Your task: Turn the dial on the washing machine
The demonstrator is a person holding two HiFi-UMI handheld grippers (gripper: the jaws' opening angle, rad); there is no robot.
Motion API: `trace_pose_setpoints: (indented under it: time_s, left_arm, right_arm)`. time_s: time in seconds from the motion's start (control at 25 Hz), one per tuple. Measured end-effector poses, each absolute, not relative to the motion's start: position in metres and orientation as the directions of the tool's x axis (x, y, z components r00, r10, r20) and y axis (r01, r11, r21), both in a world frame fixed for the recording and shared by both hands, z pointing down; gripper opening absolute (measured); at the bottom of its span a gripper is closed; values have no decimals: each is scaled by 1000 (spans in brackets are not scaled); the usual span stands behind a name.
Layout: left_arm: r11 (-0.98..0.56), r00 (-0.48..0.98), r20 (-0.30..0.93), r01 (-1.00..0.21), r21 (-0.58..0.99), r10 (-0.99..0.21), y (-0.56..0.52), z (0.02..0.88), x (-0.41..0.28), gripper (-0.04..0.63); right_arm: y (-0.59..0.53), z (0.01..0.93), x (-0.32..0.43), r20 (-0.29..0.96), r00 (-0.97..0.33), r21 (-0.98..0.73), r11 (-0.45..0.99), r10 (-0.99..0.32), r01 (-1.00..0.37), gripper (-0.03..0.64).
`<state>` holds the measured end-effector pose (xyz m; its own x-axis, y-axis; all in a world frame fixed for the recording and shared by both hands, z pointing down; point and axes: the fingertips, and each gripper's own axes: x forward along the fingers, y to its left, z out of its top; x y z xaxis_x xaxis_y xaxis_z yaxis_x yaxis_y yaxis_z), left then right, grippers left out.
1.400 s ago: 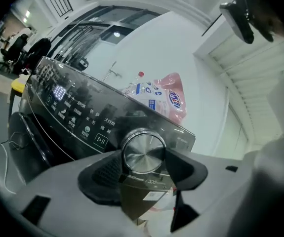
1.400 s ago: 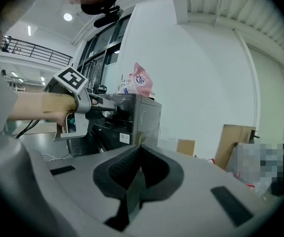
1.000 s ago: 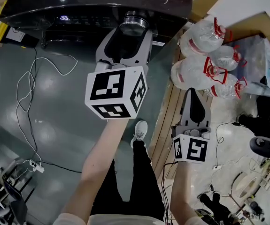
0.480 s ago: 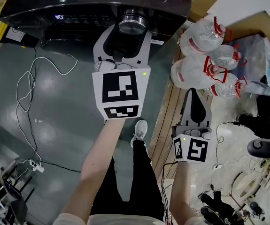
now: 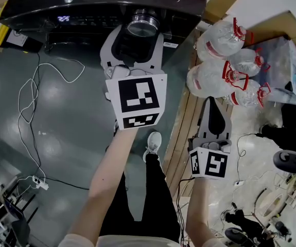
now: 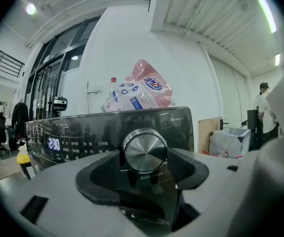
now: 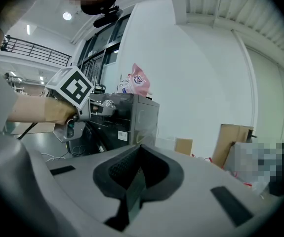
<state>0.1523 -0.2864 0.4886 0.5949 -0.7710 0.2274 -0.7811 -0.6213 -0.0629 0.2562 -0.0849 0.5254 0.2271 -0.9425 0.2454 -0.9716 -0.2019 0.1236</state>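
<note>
- My left tool (image 5: 139, 31) was at the washing machine's (image 5: 45, 9) control panel, jaws spread either side of the dial (image 6: 145, 151), which sat right between the pads.
- Those jaws had just been opening. The pads looked just off the dial's rim, not pinching.
- The dial lay dead ahead of the left tool, its axis along the tool's pointing line. I judged another turn would need closing, then a wrist roll.
- My right tool (image 7: 140, 152) was pressed together, empty, and well apart from the machine.
- The left hand was far nearer, so I judged the turn was its job.
</note>
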Motion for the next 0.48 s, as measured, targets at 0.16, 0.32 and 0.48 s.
trace_pose_setpoints:
  time_s: [0.16, 0.32, 0.48]
  left_arm:
    - [-615, 593, 216, -787, -47, -776, -284, 481, 147, 305]
    - [-614, 601, 147, -787, -56, -785, -278, 443, 133, 305]
    - [-626, 615, 122, -776, -85, -779, -272, 390, 109, 295]
  right_arm:
    - [-88, 516, 253, 232, 216, 139, -188, -948, -972, 3]
    - [-93, 489, 247, 194, 211, 169, -179, -958, -969, 3]
    - [-93, 440, 227, 160, 215, 178, -187, -963, -966, 3]
